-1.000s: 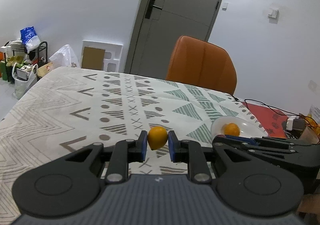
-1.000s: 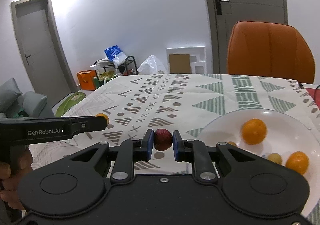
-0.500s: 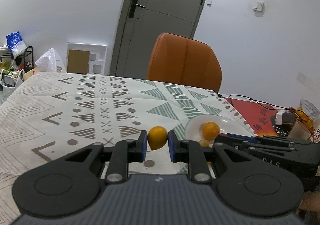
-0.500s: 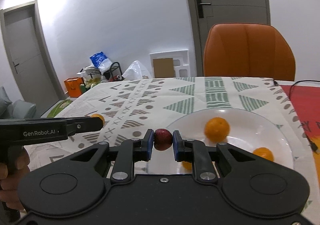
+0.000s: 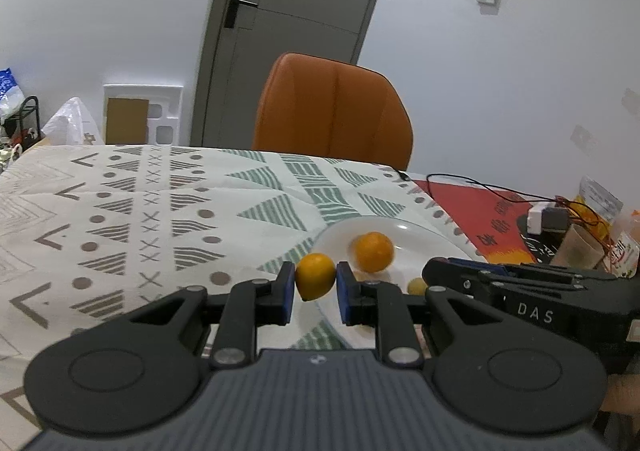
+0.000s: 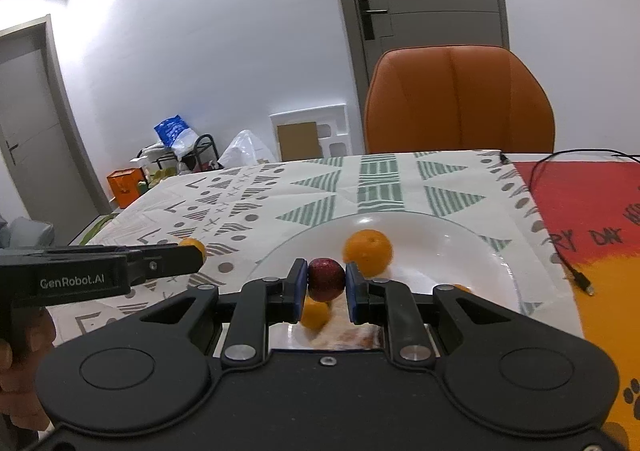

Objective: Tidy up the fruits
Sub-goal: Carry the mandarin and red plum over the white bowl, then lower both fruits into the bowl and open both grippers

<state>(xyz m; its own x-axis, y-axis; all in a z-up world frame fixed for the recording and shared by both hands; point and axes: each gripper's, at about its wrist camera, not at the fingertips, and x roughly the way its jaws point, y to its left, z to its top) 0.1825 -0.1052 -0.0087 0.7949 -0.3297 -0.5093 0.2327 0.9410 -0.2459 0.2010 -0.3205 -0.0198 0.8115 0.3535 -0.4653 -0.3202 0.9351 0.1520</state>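
Observation:
My left gripper (image 5: 316, 285) is shut on a yellow-orange fruit (image 5: 315, 276) and holds it at the near left rim of the white plate (image 5: 420, 233). My right gripper (image 6: 326, 285) is shut on a dark red fruit (image 6: 326, 279) and holds it over the plate's (image 6: 460, 239) near part. On the plate lie an orange (image 6: 369, 251), a smaller orange fruit (image 6: 316, 314) under my right fingers, and a small yellow one (image 5: 417, 285). The left gripper shows in the right wrist view (image 6: 192, 253), the right gripper in the left wrist view (image 5: 436, 271).
The table has a patterned cloth (image 5: 160, 211) and a red-orange mat (image 6: 592, 219) with a black cable (image 6: 576, 275) at the right. An orange chair (image 5: 334, 111) stands behind the table. Boxes and packets (image 5: 580, 227) sit at the far right.
Both grippers have moved right and forward towards the plate with their fruits held. The right one is now over the plate, the left one at its rim.

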